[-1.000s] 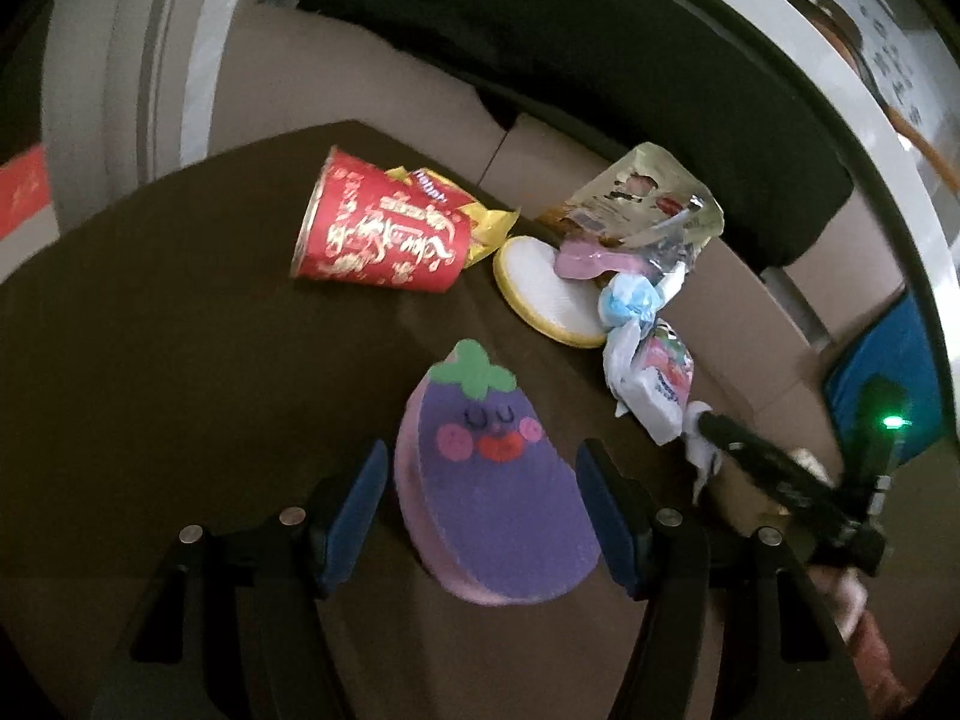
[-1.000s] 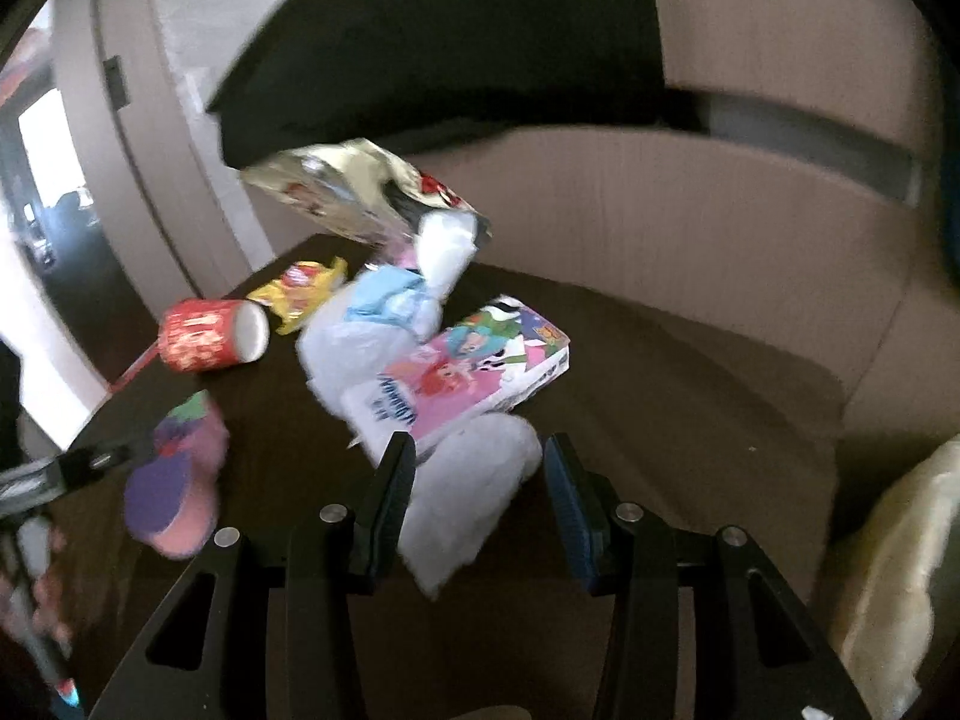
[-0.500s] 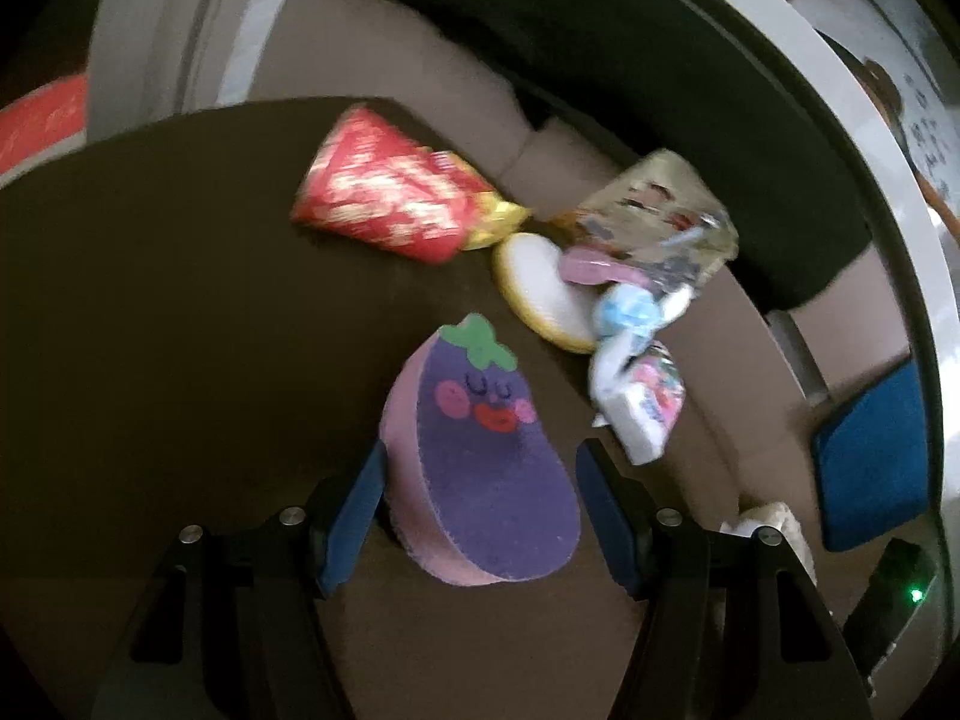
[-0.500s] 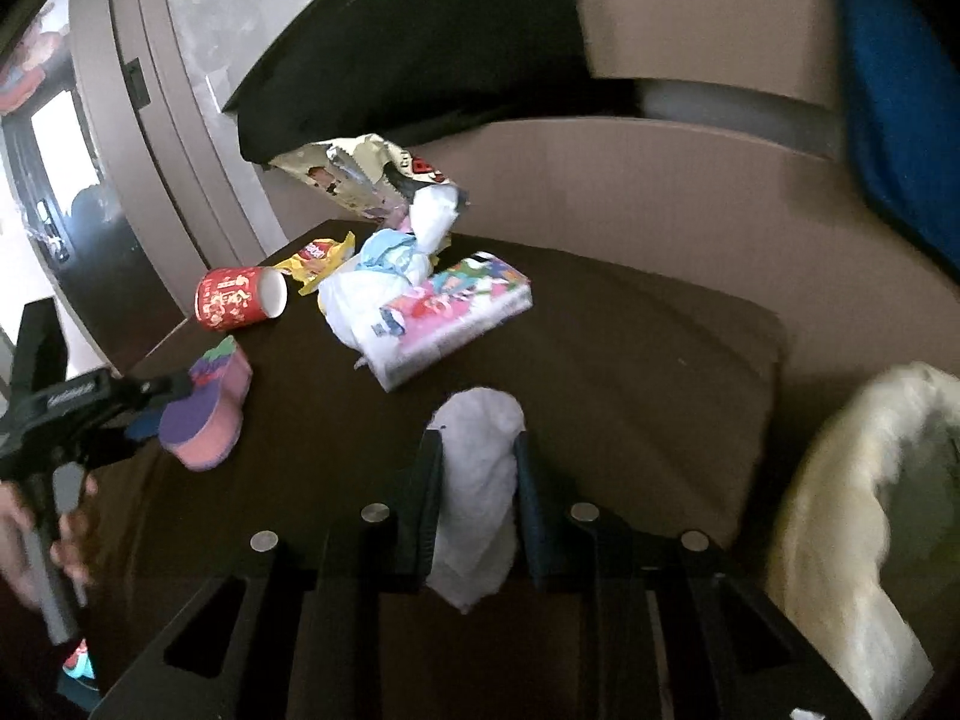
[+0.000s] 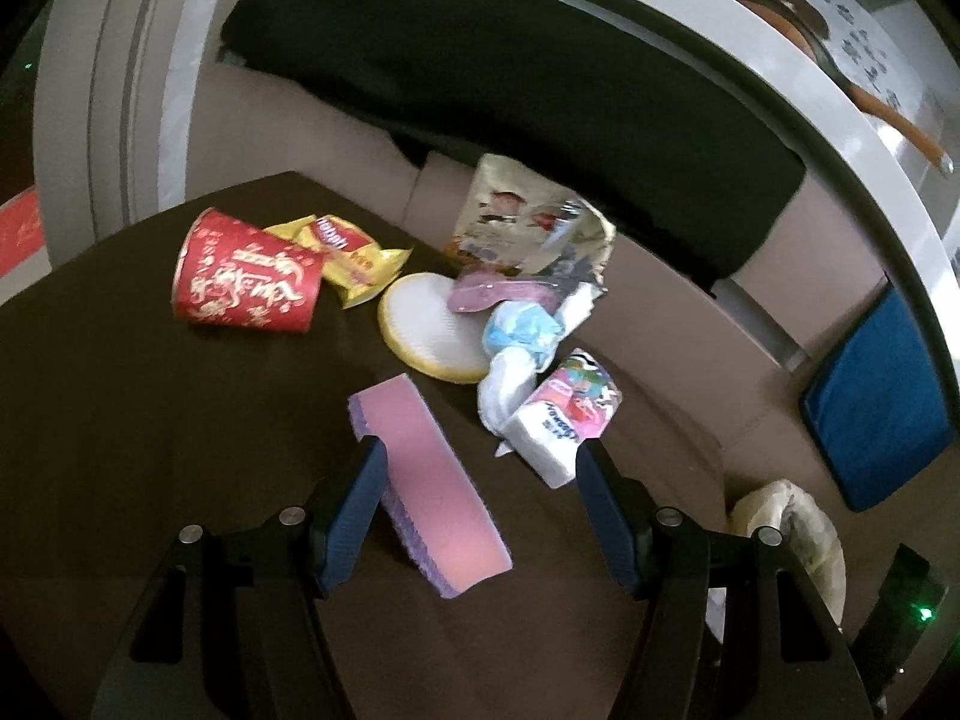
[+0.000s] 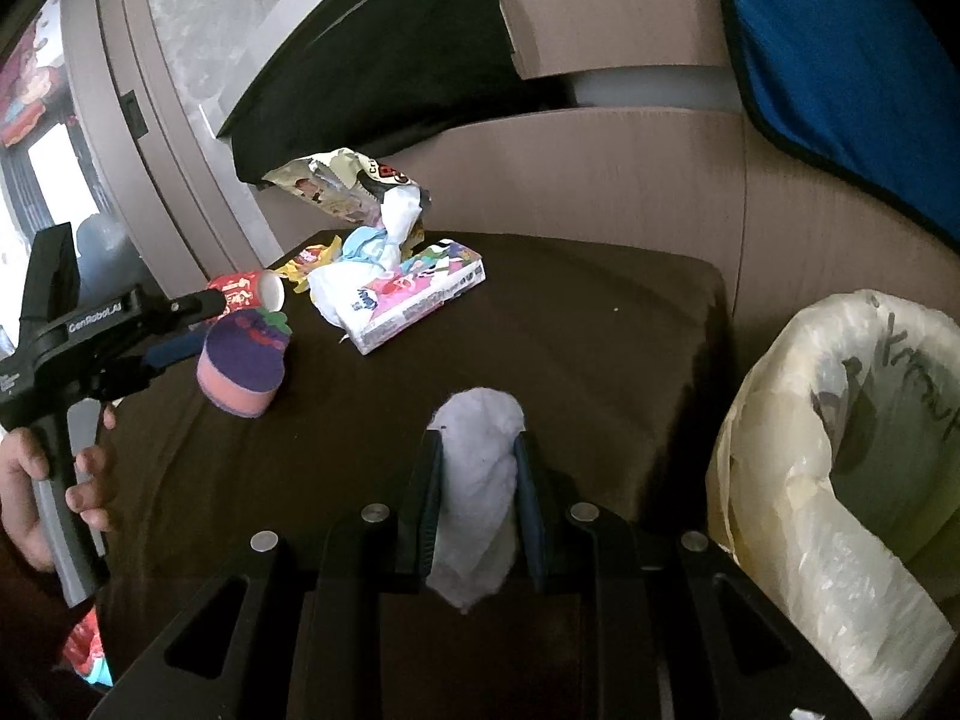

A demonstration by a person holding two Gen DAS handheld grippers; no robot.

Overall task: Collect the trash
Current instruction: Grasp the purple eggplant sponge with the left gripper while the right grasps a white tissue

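One white tissue wad (image 6: 477, 480) sits clamped in the right gripper (image 6: 478, 504), bin bag (image 6: 840, 456) at 3 o'clock. Left gripper (image 5: 480, 516) gapes around the sponge (image 5: 432, 486). Cup (image 5: 246, 282), wrappers (image 5: 354, 258), tissue pack (image 5: 564, 420) remain on the counter (image 6: 600, 360).

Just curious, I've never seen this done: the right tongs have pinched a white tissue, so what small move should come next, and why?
Probably swing the right tongs sideways over the lined bin. The crumpled tissue is squeezed between both fingers, clear of the other litter, and the bin's open mouth sits just to its right.
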